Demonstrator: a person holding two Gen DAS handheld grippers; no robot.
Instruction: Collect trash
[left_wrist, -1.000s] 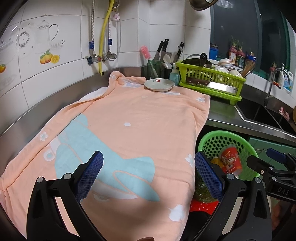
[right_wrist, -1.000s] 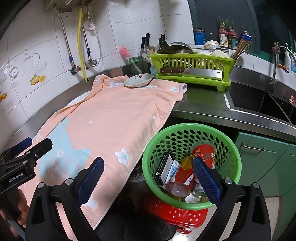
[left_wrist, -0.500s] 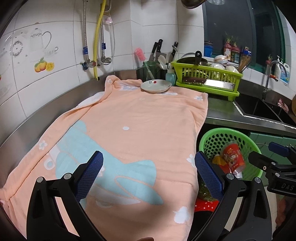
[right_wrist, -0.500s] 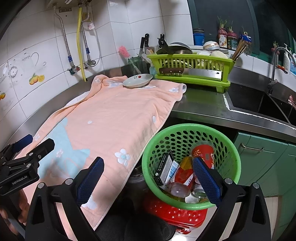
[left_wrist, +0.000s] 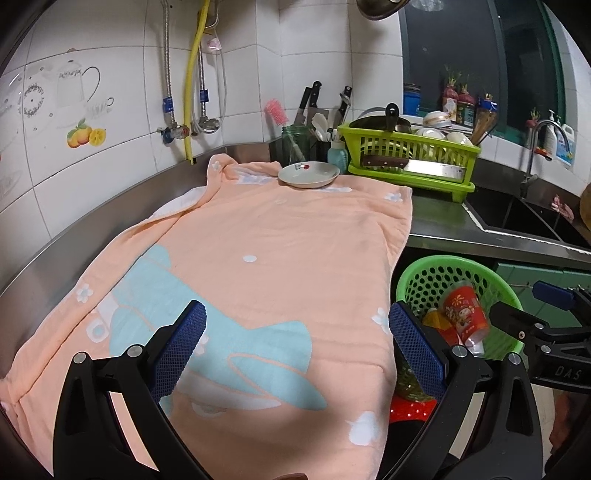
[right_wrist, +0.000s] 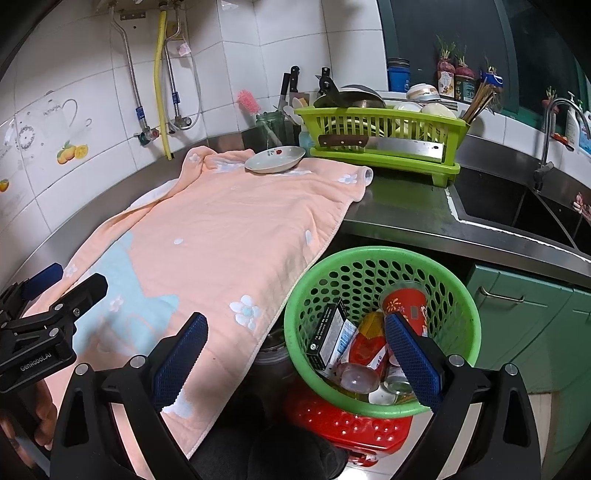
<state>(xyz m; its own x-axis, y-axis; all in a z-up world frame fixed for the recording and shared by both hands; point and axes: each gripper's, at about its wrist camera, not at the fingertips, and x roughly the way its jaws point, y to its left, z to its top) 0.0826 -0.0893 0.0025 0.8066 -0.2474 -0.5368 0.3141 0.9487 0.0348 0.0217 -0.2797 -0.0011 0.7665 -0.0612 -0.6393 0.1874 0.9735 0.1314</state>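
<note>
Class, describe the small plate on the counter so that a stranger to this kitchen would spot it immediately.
Find the peach towel spread over the steel counter. At its far end, just before the lime-green dish rack, sits a shallow white plate. Unlike the dishes stacked in the rack, it lies alone on the towel and has a small red motif inside.

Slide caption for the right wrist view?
Open right tool over towel edge and trash-filled green basket.

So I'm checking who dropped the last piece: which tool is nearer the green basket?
Right. The right tool hangs open by the green basket, one finger over its rim. The left tool is open over the peach towel, with the basket off to its right.
</note>
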